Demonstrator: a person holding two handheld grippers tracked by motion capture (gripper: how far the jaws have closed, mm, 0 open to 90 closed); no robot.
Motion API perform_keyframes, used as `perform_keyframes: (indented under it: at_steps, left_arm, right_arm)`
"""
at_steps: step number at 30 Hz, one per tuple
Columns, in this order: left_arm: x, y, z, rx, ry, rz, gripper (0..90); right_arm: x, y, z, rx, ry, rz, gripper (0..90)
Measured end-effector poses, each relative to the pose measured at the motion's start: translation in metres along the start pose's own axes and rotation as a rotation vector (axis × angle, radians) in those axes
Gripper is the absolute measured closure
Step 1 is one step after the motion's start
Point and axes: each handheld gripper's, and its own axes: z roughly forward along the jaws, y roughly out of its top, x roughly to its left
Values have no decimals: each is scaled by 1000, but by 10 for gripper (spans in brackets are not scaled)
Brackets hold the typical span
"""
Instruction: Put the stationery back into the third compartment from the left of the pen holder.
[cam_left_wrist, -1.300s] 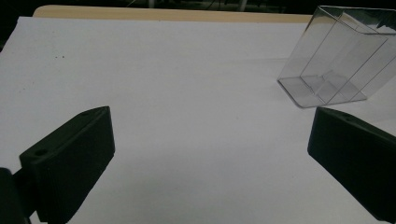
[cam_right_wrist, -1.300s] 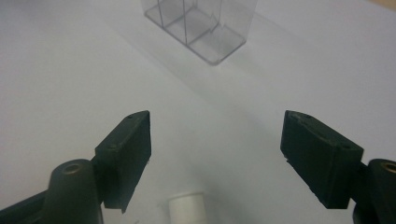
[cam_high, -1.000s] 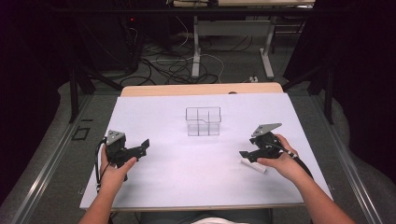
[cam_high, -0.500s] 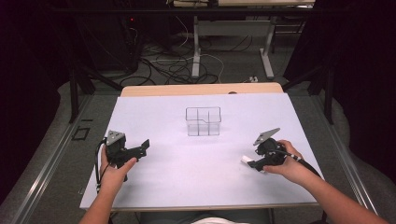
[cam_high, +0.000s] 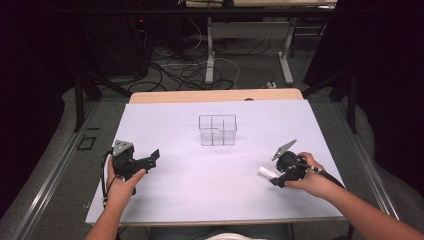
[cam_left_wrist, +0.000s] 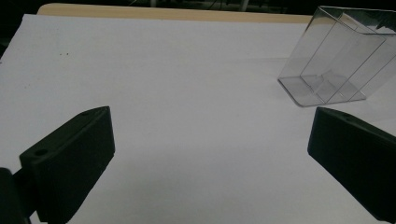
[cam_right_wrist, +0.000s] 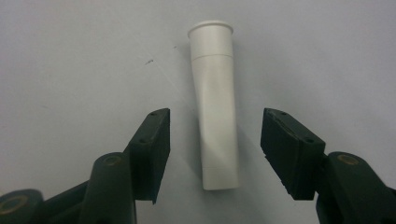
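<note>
Right gripper view showed the white plastic tube (cam_right_wrist: 214, 102) lying on the worktop (cam_right_wrist: 70, 60) between the released right tool (cam_right_wrist: 215, 140) jaws, untouched.

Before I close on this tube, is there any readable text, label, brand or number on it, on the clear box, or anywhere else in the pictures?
No readable text anywhere.
White tube: plain, no print on the side that shows.
Clear divided box: bare plastic, no label.
White table cover: blank, a few small dark specks.
Right gripper and left gripper: black fingers with screw holes, no markings.
</note>
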Motion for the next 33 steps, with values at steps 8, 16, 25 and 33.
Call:
perform_keyframes:
  at_steps: [8, 16, 25, 33]
  left_arm:
    - [0, -1, 3, 9, -2, -2, 9]
    - [-2, -1, 3, 13, -6, 2, 9]
    - [-2, -1, 4, 14, -5, 3, 9]
    - [-2, -1, 4, 17, -5, 4, 9]
  right_arm:
    - [-3, -2, -2, 31, 9, 3, 481]
    - [-7, -10, 4, 42, 21, 18, 545]
    - [-8, -10, 5, 101, 31, -24, 651]
    - [-6, -9, 7, 105, 23, -37, 704]
